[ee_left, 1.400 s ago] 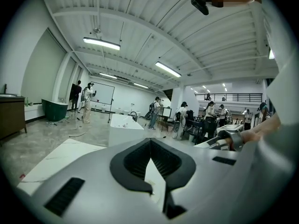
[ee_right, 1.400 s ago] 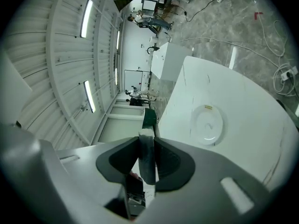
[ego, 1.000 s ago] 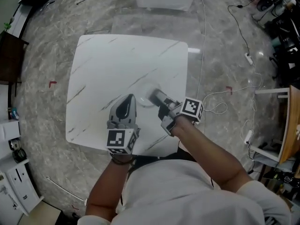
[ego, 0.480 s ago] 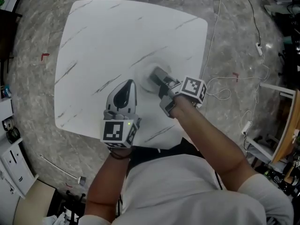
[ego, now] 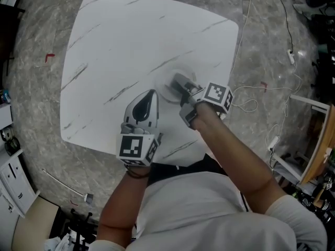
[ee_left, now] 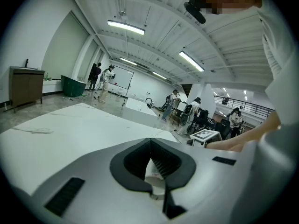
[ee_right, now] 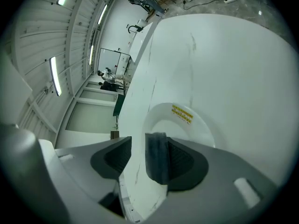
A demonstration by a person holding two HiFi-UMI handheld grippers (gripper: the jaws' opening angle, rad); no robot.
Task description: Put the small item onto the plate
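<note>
Both grippers have come down closer to the white marble-veined square table (ego: 131, 46) since the earlier frame, and the right gripper (ee_right: 138, 141) has just been opening its jaws, tip parked over the same spot throughout. That spot is the round white plate (ee_right: 201, 120) with a yellow printed sticker (ee_right: 182, 114) on its far side, sitting right of the table's centre. In the right gripper view the jaws stand moderately apart with the small item, a flat dark grey strip-like piece (ee_right: 157, 157), between them: it leans on the right-hand pad with a clear gap to the left-hand pad, so the pinch is off. It's right above the near part of the plate, but I can't tell if its lower end is already touching. In the head view the right gripper (ego: 178, 81) covers the item. The left gripper (ego: 149, 92) sits just left of the plate, low over the table, tips together and carrying nothing, only white surface showing through the slit in its own view (ee_left: 150, 141). I'd call this the release step, placement nearly done. Next move, as I see it: open a bit wider so the piece drops free of the pad it's clinging to, then back the right gripper straight up and toward the near side without dragging it off the rim. Main risk is the piece sticking to the pad and lifting away with it.
</note>
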